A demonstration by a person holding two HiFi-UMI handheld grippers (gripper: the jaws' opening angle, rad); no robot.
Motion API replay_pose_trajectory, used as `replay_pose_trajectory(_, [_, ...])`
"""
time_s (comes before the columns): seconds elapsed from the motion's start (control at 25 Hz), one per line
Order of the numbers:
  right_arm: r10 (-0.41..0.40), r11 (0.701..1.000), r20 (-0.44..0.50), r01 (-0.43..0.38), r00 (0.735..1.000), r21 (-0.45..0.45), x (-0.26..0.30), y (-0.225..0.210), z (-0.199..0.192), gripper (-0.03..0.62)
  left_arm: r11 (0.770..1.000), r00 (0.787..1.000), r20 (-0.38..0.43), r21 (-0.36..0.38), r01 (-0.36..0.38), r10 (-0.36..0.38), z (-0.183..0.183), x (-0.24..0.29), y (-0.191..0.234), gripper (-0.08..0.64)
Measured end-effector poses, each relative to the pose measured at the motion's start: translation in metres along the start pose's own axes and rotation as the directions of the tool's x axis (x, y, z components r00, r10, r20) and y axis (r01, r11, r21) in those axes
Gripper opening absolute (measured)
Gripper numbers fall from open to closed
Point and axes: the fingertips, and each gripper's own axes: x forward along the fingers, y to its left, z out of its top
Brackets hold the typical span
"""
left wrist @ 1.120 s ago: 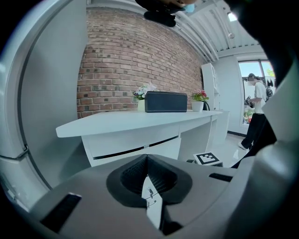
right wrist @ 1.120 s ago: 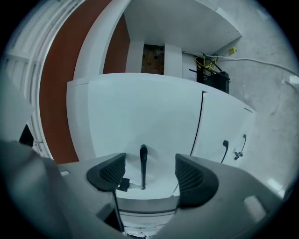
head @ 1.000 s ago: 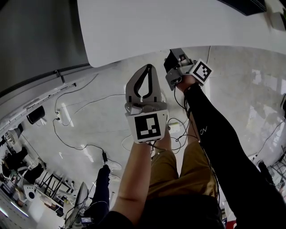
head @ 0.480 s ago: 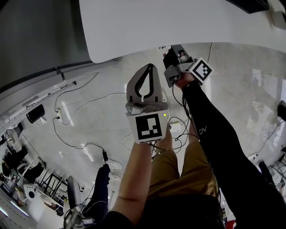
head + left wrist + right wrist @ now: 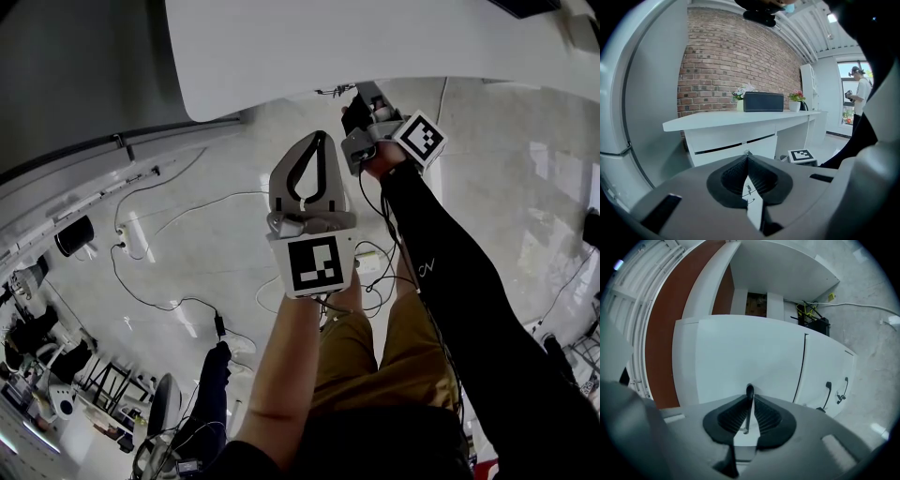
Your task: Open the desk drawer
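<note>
The white desk (image 5: 375, 47) fills the top of the head view. My right gripper (image 5: 362, 97) reaches under its front edge. In the right gripper view the white drawer front (image 5: 750, 357) is close ahead. Its thin dark handle (image 5: 749, 393) stands upright between the black pads, and the right gripper (image 5: 749, 405) is shut on it. My left gripper (image 5: 317, 141) hangs to the left of the right one, short of the desk, shut with nothing in it. From the left gripper view the desk (image 5: 740, 120) and its drawer fronts (image 5: 736, 141) stand a little way ahead of the left gripper (image 5: 747, 156).
A neighbouring front with two dark handles (image 5: 828, 391) lies right of the gripped drawer. Cables (image 5: 178, 220) and a power strip (image 5: 122, 249) run over the pale floor. A black box (image 5: 763, 101) and potted plants stand on the desk. A person (image 5: 860, 93) stands by the window.
Almost nothing differs. Both grippers keep their places at the desk's edge, and the picture has shifted slightly.
</note>
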Motion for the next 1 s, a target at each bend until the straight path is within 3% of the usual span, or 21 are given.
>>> replay_pose_trajectory(0.24, [-0.035, 0.999, 0.01, 0.035, 0.999, -0.021, 0.0, -0.003, 0.001, 0.046, 1.0, 1.0, 0.01, -0.016, -0.013, 0.014, 0.005, -0.004, 0.003, 0.006])
replay_pose_trajectory(0.4, [-0.028, 1.0, -0.005, 0.028, 1.0, -0.013, -0.002, -0.01, -0.001, 0.13, 1.0, 1.0, 0.004, -0.007, -0.014, 0.014, 0.003, -0.009, 0.005, 0.008])
replay_pose_trajectory(0.48, [0.008, 1.0, -0.005, -0.008, 1.0, 0.003, -0.001, -0.005, -0.001, 0.11, 1.0, 1.0, -0.004, -0.005, -0.014, 0.014, -0.001, -0.01, 0.006, 0.008])
replay_pose_trajectory(0.52, [0.029, 1.0, -0.003, -0.029, 1.0, 0.008, -0.001, -0.001, -0.001, 0.055, 1.0, 1.0, -0.008, -0.006, -0.015, 0.015, -0.003, -0.01, 0.005, 0.006])
replay_pose_trajectory(0.6, [0.053, 0.999, 0.001, -0.053, 0.999, 0.01, 0.0, 0.003, -0.001, 0.031, 1.0, 1.0, -0.012, -0.013, -0.02, 0.02, -0.007, -0.01, 0.006, 0.006])
replay_pose_trajectory(1.0, [0.032, 0.999, -0.002, -0.032, 0.999, 0.016, 0.0, 0.004, -0.002, 0.026, 0.998, 1.0, 0.013, -0.052, -0.026, 0.027, 0.004, -0.004, 0.002, 0.006])
